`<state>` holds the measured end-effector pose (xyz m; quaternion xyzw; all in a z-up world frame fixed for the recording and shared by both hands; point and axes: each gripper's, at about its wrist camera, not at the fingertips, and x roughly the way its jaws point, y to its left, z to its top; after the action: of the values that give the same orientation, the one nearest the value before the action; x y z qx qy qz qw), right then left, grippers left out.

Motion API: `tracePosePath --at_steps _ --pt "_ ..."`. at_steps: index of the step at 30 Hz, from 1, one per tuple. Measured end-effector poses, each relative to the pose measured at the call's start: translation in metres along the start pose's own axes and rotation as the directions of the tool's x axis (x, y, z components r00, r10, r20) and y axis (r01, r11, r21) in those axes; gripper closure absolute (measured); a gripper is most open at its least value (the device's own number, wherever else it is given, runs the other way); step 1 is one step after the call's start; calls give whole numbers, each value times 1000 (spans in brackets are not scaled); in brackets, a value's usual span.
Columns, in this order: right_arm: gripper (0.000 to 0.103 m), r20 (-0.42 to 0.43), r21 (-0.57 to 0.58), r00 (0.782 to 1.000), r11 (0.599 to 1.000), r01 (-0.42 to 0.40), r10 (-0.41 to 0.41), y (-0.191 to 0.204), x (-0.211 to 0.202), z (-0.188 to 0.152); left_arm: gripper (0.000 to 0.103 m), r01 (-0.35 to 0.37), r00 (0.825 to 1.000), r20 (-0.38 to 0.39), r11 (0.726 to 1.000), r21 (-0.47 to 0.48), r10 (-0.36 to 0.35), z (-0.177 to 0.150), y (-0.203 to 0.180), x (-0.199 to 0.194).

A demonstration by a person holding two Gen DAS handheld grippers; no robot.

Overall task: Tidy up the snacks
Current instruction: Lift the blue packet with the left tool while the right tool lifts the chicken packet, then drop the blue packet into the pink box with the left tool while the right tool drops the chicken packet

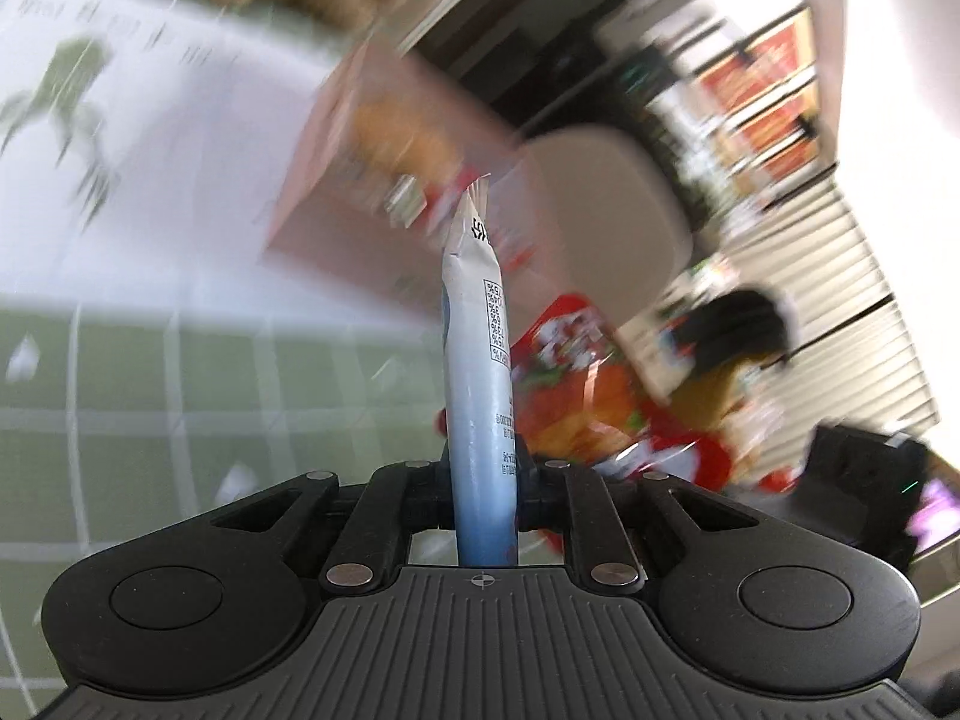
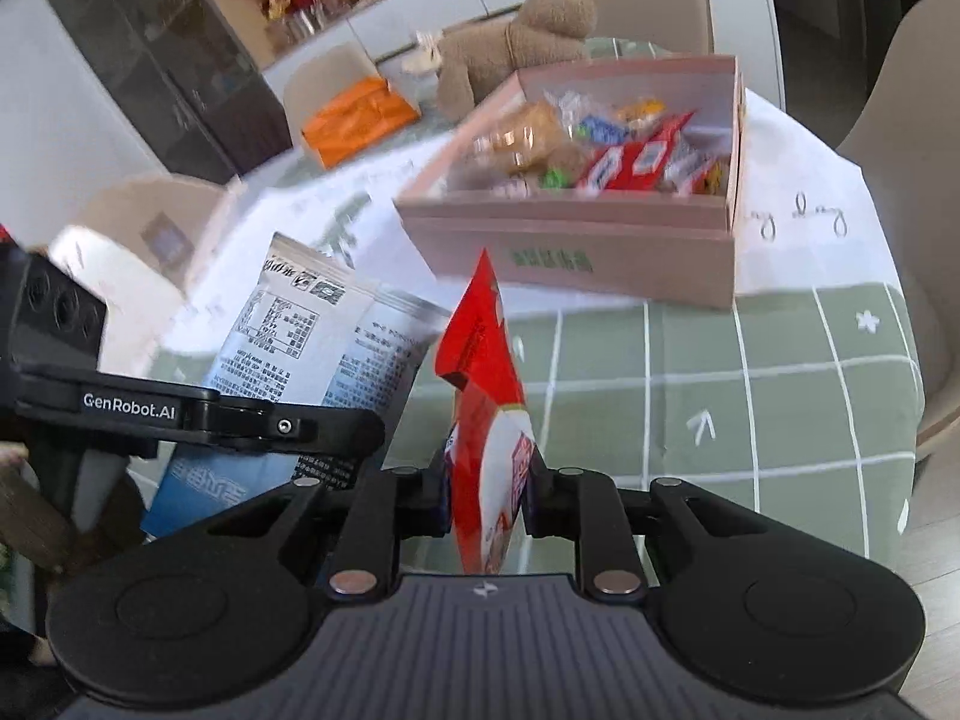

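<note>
the pink box serves as the landmark; it sits on a table under a green checked cloth with a white printed cloth beneath the box.

far left of the box, in the right wrist view, the left gripper reaches in sideways, its jaws clamped on a blue and white packet that fans out flat toward the camera, printed with black text and a small table. this packet hangs to the left of and nearer than the box, apart from it. in the left wrist view the same blue and white packet stands edge-on between the left gripper fingers, its crimped top pointing up toward the blurred box.

behind the box and to its left lies an orange bag; just behind the box sits a brown plush toy.

directly in front of the box, the right gripper is closed on a red packet, pinched near its lower part, the pointed upper corner rising to overlap the box's front wall in the picture, though still nearer the camera. from the left wrist camera the red packet shows blurred below and right of the box.

inside the box lie mixed wrapped snacks, red bars toward its right side.

right of the box stands a beige chair.
</note>
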<state>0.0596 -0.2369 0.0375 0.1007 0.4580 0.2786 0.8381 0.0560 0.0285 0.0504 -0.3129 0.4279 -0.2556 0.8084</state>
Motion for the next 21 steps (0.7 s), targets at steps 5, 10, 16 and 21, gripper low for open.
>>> tracePosePath --at_steps 5,10,16,21 --pt "83 178 -54 983 998 -29 38 14 -48 47 85 122 985 104 983 141 -137 82 -52 -27" --pt "83 331 17 941 997 -79 69 9 -61 113 83 133 989 54 989 71 -136 180 -61 14" --pt "70 157 199 981 976 82 -114 -40 29 133 82 -185 980 -51 973 139 194 182 -1 90" --pt "69 145 94 970 979 183 -195 -34 27 90 86 -317 948 24 928 193 319 149 21 84"
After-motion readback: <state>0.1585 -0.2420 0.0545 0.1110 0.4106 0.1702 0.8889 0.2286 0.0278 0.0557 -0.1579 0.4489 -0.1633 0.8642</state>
